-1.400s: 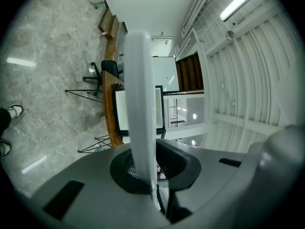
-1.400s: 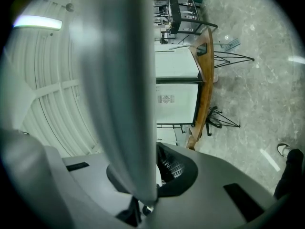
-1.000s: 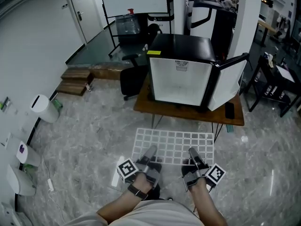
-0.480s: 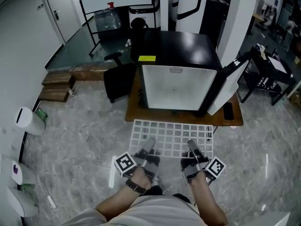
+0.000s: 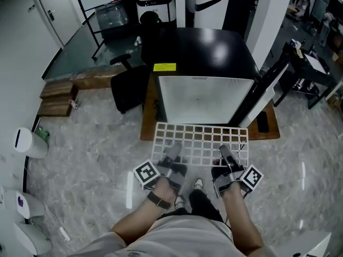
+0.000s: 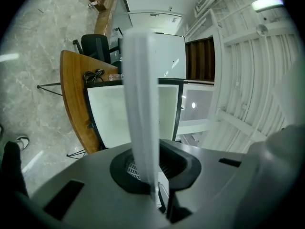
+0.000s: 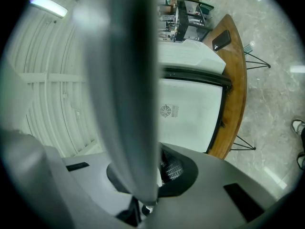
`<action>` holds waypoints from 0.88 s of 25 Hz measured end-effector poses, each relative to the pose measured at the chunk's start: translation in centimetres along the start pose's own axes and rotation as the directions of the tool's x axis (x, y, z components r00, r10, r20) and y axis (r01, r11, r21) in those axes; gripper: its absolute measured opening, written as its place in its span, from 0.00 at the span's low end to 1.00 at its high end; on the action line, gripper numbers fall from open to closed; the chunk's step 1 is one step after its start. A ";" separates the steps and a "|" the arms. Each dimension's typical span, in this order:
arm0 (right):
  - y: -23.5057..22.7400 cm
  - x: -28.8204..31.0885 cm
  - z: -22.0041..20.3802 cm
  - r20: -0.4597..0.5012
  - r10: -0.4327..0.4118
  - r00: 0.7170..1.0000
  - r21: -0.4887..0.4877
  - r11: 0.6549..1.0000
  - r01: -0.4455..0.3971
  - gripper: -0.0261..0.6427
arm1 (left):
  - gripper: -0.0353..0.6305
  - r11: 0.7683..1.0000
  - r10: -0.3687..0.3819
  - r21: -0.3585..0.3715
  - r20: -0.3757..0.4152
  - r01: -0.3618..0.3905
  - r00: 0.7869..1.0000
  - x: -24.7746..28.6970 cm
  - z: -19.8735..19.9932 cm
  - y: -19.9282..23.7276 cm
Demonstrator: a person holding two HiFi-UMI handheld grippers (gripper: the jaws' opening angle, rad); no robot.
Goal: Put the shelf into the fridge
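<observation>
Before fridge (image 5: 203, 50), shelf (image 5: 201, 142) near edge clamped

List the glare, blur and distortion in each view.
Head view: sheen on the fridge's black top and light streaks on the polished floor. Left gripper view: round fisheye frame, dark corners, the shelf a soft out-of-focus band near the lens, a ceiling light flaring top right. Right gripper view: same fisheye, the shelf a blurrier grey band, the fridge behind it sharp.
</observation>
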State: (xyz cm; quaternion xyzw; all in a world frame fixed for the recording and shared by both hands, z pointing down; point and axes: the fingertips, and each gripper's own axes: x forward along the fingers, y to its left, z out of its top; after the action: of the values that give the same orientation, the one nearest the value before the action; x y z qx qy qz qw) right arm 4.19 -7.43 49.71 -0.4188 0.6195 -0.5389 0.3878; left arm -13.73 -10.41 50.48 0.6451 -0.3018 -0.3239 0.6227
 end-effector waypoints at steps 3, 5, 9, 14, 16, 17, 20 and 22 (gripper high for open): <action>-0.6 2.3 1.4 -0.012 0.004 1.000 -0.010 1.000 -0.004 0.11 | 0.09 1.000 -0.011 -0.022 0.008 0.011 1.000 2.3 0.9 -0.1; -1.1 3.8 2.4 -0.021 0.004 1.000 -0.011 1.000 -0.004 0.11 | 0.09 1.000 -0.001 -0.028 0.015 0.001 1.000 3.8 1.5 0.4; -1.9 6.5 4.1 -0.036 0.002 0.999 0.013 1.000 -0.002 0.11 | 0.09 1.000 0.017 -0.025 0.027 -0.016 0.999 6.6 2.6 1.2; -3.3 8.7 6.0 -0.061 -0.014 0.998 0.027 1.000 0.016 0.11 | 0.09 1.000 0.013 -0.027 0.035 -0.012 0.999 9.3 3.0 1.8; -3.6 9.5 6.6 -0.065 -0.010 0.998 0.036 0.999 0.012 0.11 | 0.09 1.000 0.009 -0.019 0.034 -0.009 0.999 10.2 3.3 2.0; -3.7 9.9 6.8 -0.068 -0.008 0.998 0.039 0.999 0.010 0.11 | 0.09 1.000 0.009 -0.017 0.034 -0.008 0.999 10.5 3.5 2.1; -4.3 10.9 7.2 -0.079 -0.008 0.997 0.043 0.999 0.012 0.11 | 0.09 1.000 0.009 -0.018 0.038 -0.008 0.999 11.3 4.0 2.6; -4.8 11.3 7.4 -0.090 -0.014 0.996 0.046 0.999 0.018 0.11 | 0.09 1.000 0.015 -0.018 0.043 -0.014 0.999 11.5 4.1 2.9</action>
State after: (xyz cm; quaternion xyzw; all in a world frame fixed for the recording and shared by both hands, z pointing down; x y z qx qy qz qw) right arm 7.60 -20.85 53.26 -0.3900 0.6201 -0.5745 0.3651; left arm -9.96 -22.17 52.84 0.6303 -0.3171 -0.3360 0.6239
